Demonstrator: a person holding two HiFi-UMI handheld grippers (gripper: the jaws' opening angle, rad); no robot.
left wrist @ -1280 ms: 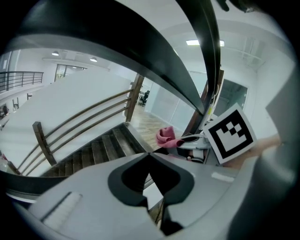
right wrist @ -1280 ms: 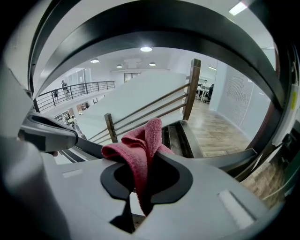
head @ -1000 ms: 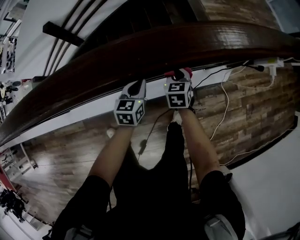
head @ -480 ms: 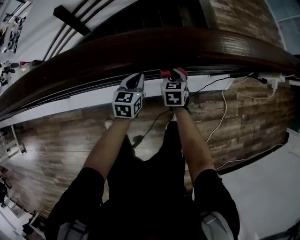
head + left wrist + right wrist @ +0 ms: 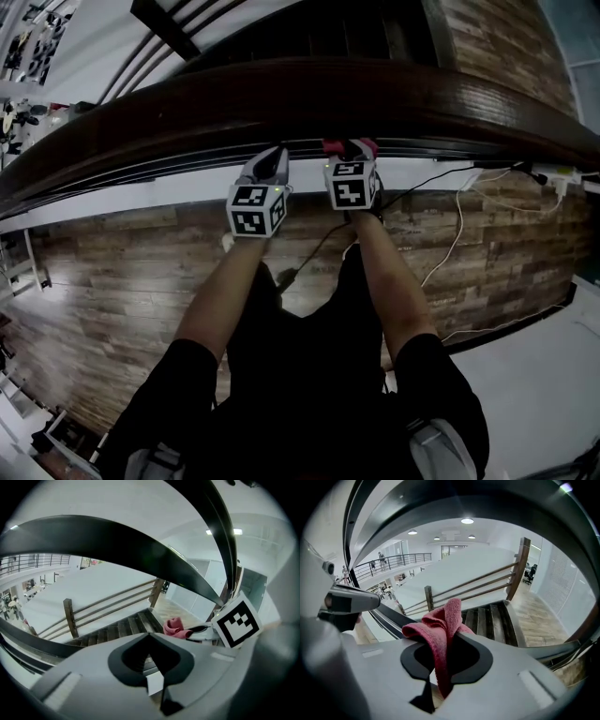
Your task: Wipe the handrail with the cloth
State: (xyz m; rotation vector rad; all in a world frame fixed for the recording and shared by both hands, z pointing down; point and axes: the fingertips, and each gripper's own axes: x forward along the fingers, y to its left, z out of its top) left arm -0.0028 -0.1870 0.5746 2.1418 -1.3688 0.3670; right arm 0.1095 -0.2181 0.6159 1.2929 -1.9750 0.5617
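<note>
The dark wooden handrail (image 5: 309, 89) curves across the top of the head view. Both grippers reach up to its near lower edge, side by side. My right gripper (image 5: 349, 148) is shut on a red cloth (image 5: 345, 144), which bunches up above its jaws (image 5: 440, 623) and lies against the rail's edge. In the right gripper view the handrail (image 5: 487, 503) arches dark overhead. My left gripper (image 5: 272, 161) is shut with nothing in it, just left of the cloth. From the left gripper view the cloth (image 5: 175, 626) shows to the right, beside the right gripper's marker cube (image 5: 236, 621).
Beyond the rail, wooden stairs (image 5: 487, 618) drop away, with a lower railing and post (image 5: 429, 597). White cables (image 5: 450, 234) and a power strip (image 5: 562, 178) lie on the wood floor at right. Distant people stand on a balcony (image 5: 382, 557).
The head view has swung, so the rail and floor sit differently in frame. Both grippers stay at the rail's lower edge, cloth still held in the right one.
</note>
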